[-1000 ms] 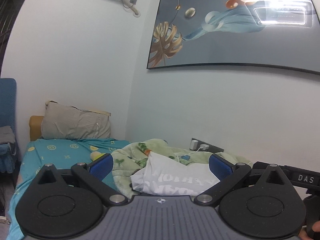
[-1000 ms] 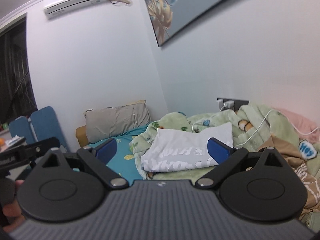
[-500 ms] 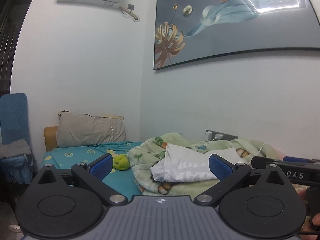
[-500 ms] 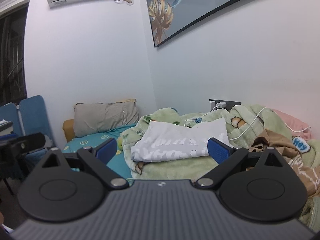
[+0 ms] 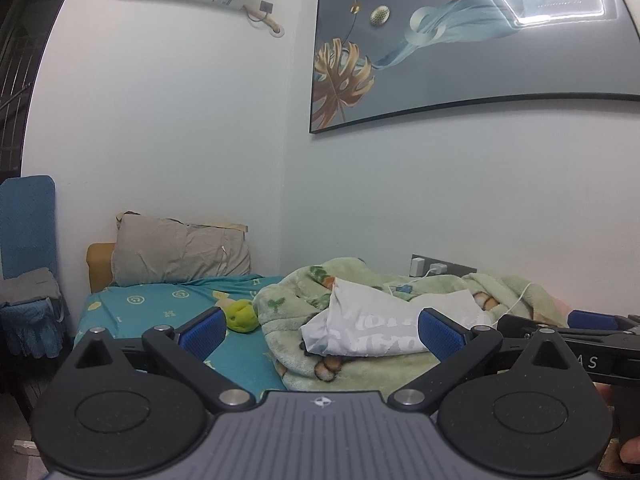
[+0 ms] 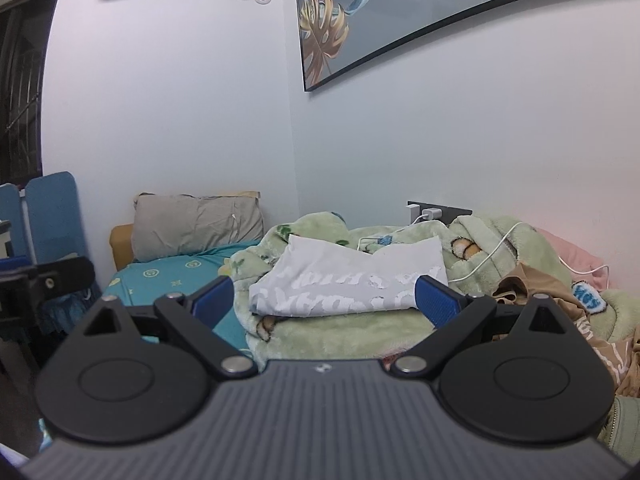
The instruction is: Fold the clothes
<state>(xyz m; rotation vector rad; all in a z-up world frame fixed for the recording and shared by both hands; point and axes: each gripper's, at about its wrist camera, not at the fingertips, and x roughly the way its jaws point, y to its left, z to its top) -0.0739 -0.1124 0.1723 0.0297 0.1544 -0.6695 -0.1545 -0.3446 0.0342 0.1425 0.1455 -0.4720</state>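
Both hand-held grippers spread, empty: left hand-held gripper (image 5: pixel 320 330), right hand-held gripper (image 6: pixel 323 298). Folded white T-shirt (image 6: pixel 348 286) at 12 o'clock on green blanket (image 6: pixel 320 336), untouched.

shirt print (image 6: pixel 352 286): unreadable | painting (image 6: pixel 440 12): cropped by frame | brown garment (image 6: pixel 560 300): partly hidden

The left gripper (image 5: pixel 320 330) is held level, its two blue-padded fingers (image 5: pixel 202 330) spread wide apart with nothing between them. The right gripper (image 6: pixel 324 298) sits the same way, level and wide open, its fingers (image 6: pixel 434 300) gripping nothing. In the left wrist view the right gripper (image 5: pixel 576 330) shows just off to the right side, with a fingertip of the person's hand (image 5: pixel 632 452) beneath it
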